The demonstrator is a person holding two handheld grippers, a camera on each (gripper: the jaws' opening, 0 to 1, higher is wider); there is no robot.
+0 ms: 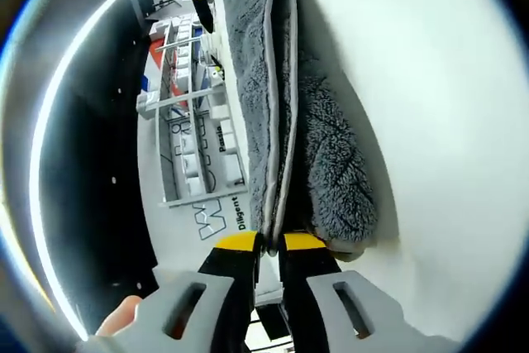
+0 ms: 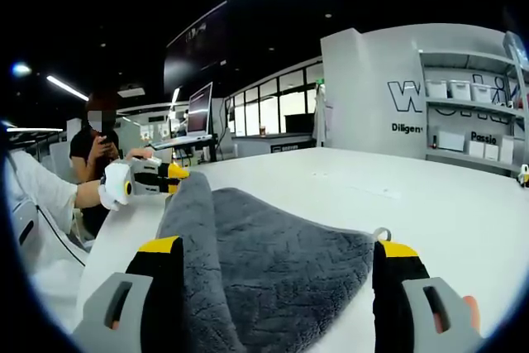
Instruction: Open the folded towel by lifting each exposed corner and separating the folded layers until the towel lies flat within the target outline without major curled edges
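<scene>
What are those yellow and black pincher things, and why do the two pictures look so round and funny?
A person holds one gripping tool in each hand, and each tool carries a small camera with a very wide lens. That lens bends everything into a round picture.

The left gripper view looks along the left gripper. Its jaws are pinched shut on the edge of a fluffy grey towel, which lies on a white table. This picture is tipped sideways because the hand is turned.

The right gripper view looks along the right gripper. Its jaws stand wide open, with the towel between them; nothing is held. The other tool shows far off at the left, by the towel's far end.

Behind are shelves with white boxes.
</scene>
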